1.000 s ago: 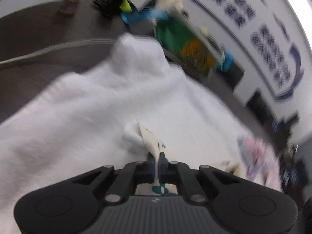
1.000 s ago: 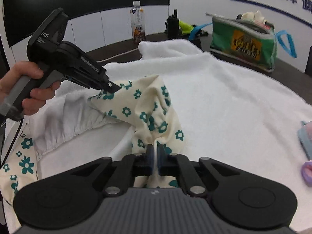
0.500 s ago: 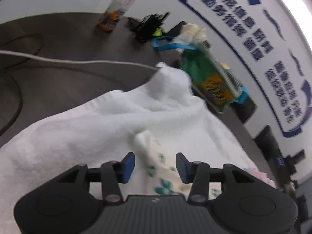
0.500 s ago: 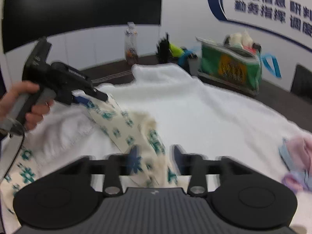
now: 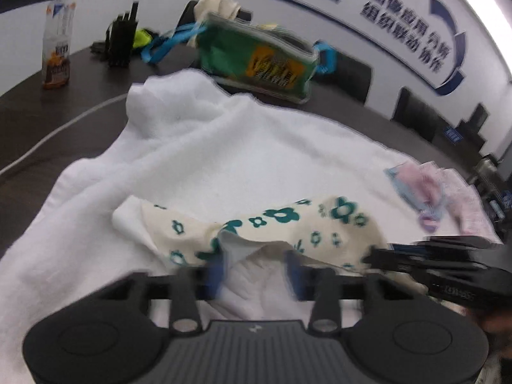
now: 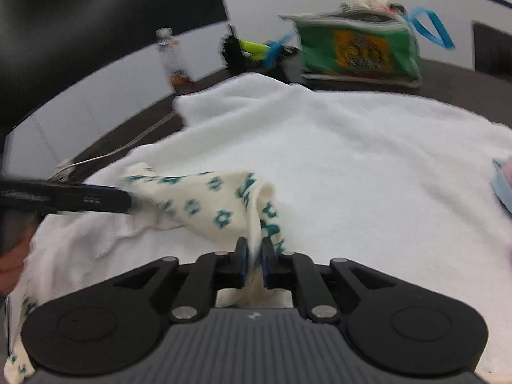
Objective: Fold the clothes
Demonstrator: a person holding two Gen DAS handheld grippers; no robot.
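Closing just then, right gripper pinched the limp, light floral garment near the towel's front edge; left gripper, also closing, straddled its hem unclamped; hems would likely grip best.

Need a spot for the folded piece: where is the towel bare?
Bare: the wide middle of the white towel, between the floral garment and the green bag. Crowded: the right edge by the pink clothes, and far left by the bottle.

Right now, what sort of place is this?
Probably an office meeting room: a long dark table, blue lettering on the white wall, and dark chairs along it.
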